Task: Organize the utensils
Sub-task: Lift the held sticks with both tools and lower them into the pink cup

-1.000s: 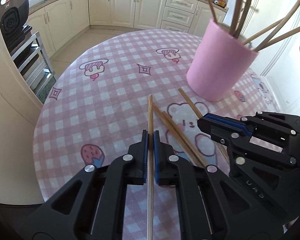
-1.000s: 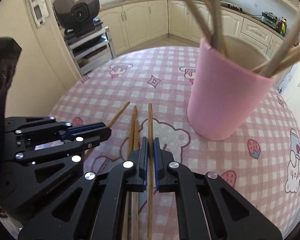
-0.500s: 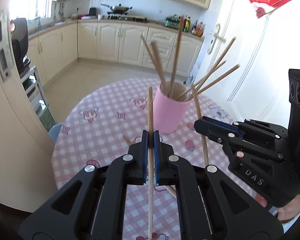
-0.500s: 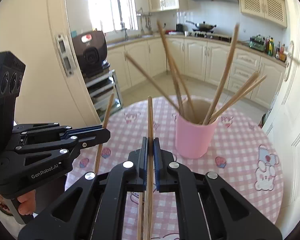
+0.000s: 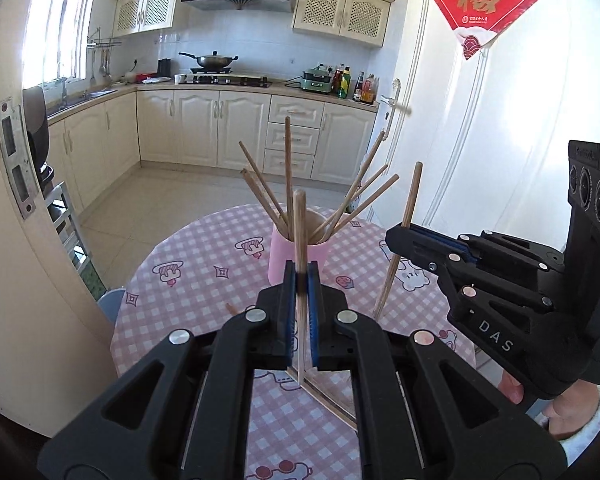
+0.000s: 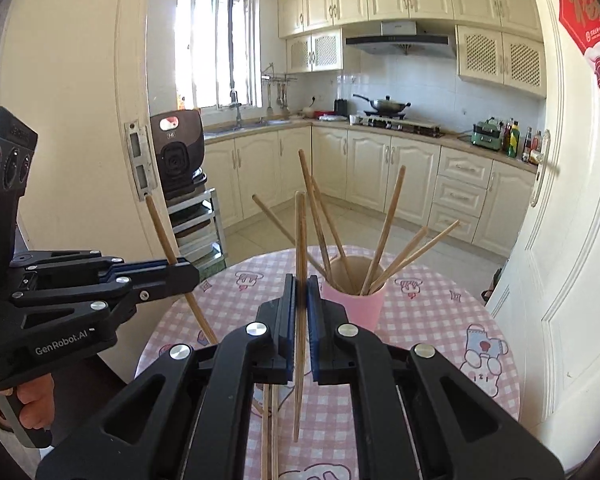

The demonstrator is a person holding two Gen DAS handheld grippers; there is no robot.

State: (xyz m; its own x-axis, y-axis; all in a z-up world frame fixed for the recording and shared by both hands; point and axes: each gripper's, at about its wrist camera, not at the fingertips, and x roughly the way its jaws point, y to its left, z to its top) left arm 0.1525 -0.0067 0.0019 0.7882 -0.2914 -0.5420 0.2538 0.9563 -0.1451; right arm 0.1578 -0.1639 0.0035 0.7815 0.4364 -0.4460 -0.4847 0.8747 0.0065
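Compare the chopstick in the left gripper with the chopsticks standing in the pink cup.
The held chopstick is clamped in the left gripper, clear of the table; the cup chopsticks rest inside the pink cup. The held one is alone; the cup ones are several. It stands nearly upright in the left wrist view; most cup ones fan outward. All look like plain brown sticks.

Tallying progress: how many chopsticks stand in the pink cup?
6 chopsticks in the pink cup, fanned out: three lean left, three right. None seems hidden inside.
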